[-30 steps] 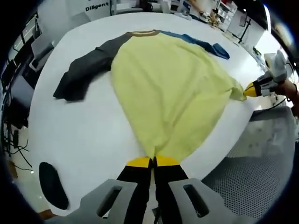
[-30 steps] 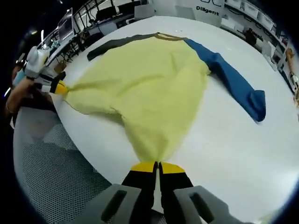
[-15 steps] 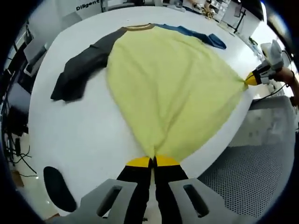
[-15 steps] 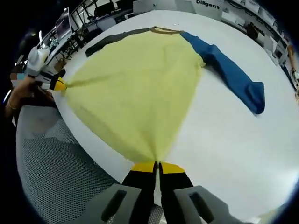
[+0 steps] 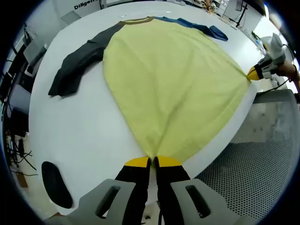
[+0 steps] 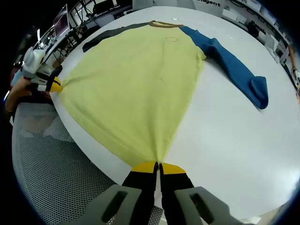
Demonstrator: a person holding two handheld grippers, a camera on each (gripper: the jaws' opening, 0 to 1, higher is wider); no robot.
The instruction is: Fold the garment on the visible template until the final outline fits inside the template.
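A yellow shirt (image 5: 173,79) with a dark grey sleeve (image 5: 77,63), a blue sleeve (image 5: 197,27) and a brown collar (image 5: 136,20) lies spread flat on the white table (image 5: 75,122). My left gripper (image 5: 153,161) is shut on one bottom corner of its hem. In the right gripper view my right gripper (image 6: 158,165) is shut on the other hem corner of the shirt (image 6: 136,79), whose blue sleeve (image 6: 234,70) trails to the right. Each gripper appears in the other's view, the right gripper (image 5: 255,74) and the left gripper (image 6: 52,86), holding the hem taut at the table's edge.
A dark oval mark (image 5: 55,183) sits on the table near my left gripper. Perforated grey flooring (image 6: 51,173) lies beyond the table's edge. A person's hand (image 6: 18,91) holds the left gripper. Desks and monitors (image 6: 70,18) stand behind the table.
The hem has been pulled taut and the shirt body has flattened out, its wrinkles gone. Both grippers have drawn back a little towards the table's edge.
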